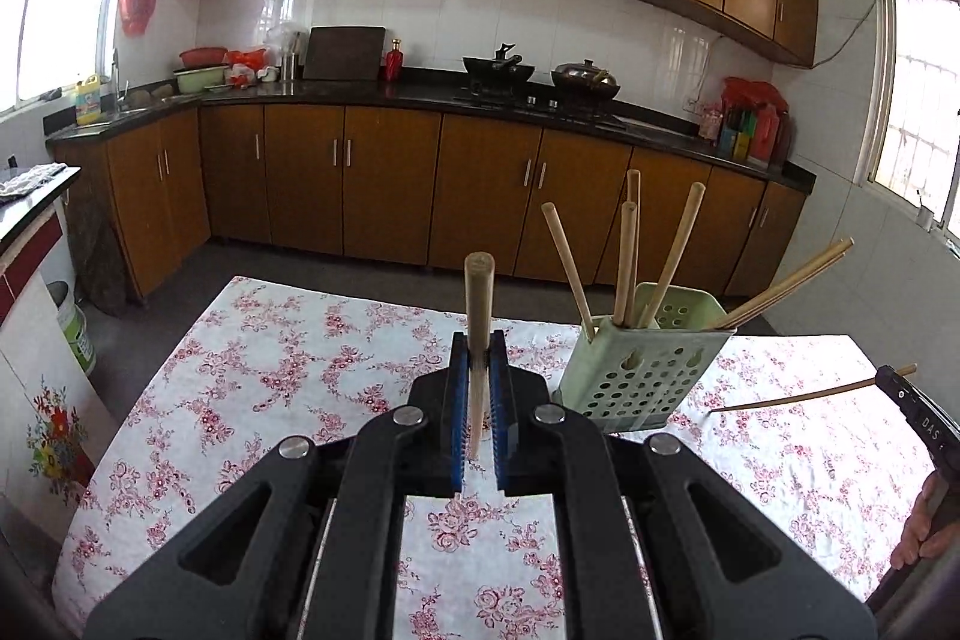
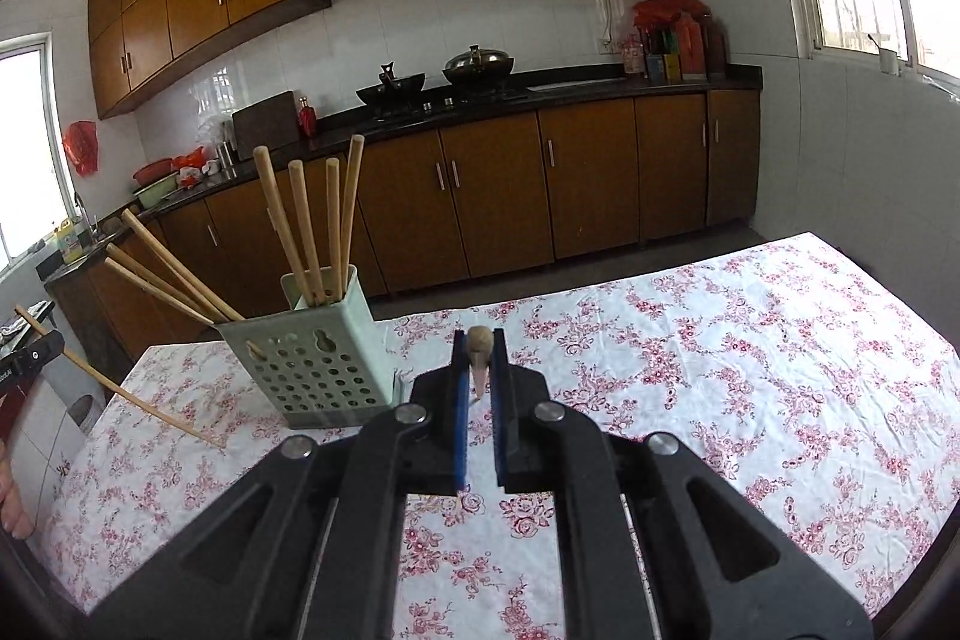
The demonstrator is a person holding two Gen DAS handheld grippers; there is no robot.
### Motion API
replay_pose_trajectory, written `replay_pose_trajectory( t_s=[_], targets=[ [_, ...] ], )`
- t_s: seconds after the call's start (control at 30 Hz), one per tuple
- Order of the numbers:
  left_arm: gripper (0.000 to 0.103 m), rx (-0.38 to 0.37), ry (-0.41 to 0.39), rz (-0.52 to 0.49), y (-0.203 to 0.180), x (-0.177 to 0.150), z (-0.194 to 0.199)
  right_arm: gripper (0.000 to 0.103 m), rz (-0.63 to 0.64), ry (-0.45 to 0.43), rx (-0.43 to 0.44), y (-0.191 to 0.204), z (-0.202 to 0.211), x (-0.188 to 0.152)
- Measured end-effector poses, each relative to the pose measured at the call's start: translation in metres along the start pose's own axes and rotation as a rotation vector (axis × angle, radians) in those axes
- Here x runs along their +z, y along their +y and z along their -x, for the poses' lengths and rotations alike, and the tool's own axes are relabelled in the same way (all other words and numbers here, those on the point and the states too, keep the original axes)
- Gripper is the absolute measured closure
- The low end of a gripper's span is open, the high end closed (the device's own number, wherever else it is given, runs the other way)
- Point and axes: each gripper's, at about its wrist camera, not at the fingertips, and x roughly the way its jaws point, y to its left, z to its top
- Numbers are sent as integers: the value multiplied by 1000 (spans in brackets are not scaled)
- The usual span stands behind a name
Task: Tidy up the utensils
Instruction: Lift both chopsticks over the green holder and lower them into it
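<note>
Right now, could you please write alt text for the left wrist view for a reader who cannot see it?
The left tool grips one pale wooden chopstick above a white tablecloth with pink flowers. To its right stands a pale green perforated plastic holder with several chopsticks inside, and brown kitchen cabinets line the background.

Both cameras sit just behind their own fingers and look forward, tilted down over the floral tablecloth (image 1: 270,370) toward the kitchen counter (image 1: 384,91). Both views share the green chopstick holder (image 1: 642,370), seen close: right of centre in the left view, left of centre in the right view.
</note>
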Motion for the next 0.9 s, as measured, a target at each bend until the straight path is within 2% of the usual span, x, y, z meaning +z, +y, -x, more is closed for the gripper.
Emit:
replay_pose_trajectory(
  t_s=[0.17, 0.33, 0.6, 0.77, 0.9],
  targets=[
    [96, -31, -9, 3, -2, 4, 8, 96, 9, -16, 28, 9, 7, 13],
    [96, -106, -51, -7, -19, 20, 29, 96, -2, -31, 128, 24, 28, 42],
    [96, -224, -140, -2, -59, 63, 52, 96, 5, -184, 271, 55, 77, 100],
    [96, -228, -201, -7, -78, 87, 50, 96, 12, -300, 268, 71, 85, 130],
    [96, -198, -208, -26, -85, 91, 33, 96, 2, -338, 247, 80, 65, 141]
  ],
)
